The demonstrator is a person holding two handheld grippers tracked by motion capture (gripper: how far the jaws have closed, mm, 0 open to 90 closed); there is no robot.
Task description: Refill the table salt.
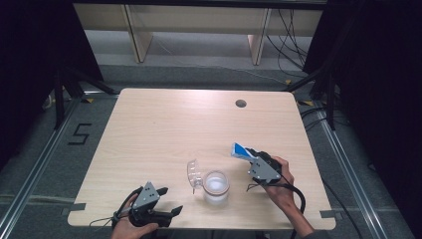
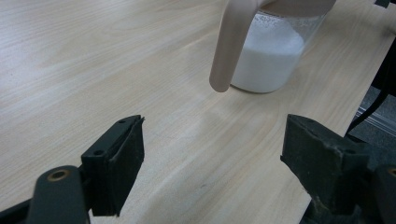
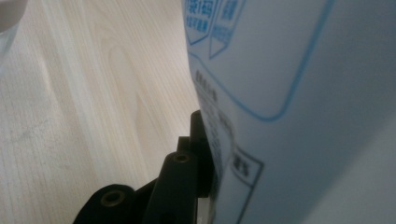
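The right gripper (image 1: 247, 157) jaws clamp the blue-and-white packet (image 1: 241, 150) just beside the jar (image 1: 216, 186) near the tabletop's near edge; tip it slowly over the mouth (left gripper (image 1: 168, 200) jaws wide, empty).

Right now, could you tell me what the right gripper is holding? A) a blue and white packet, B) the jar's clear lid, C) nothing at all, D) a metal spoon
A: the right gripper is shut on the blue and white packet, which sticks out beyond its jaws above the table, to the right of the jar of white powder.
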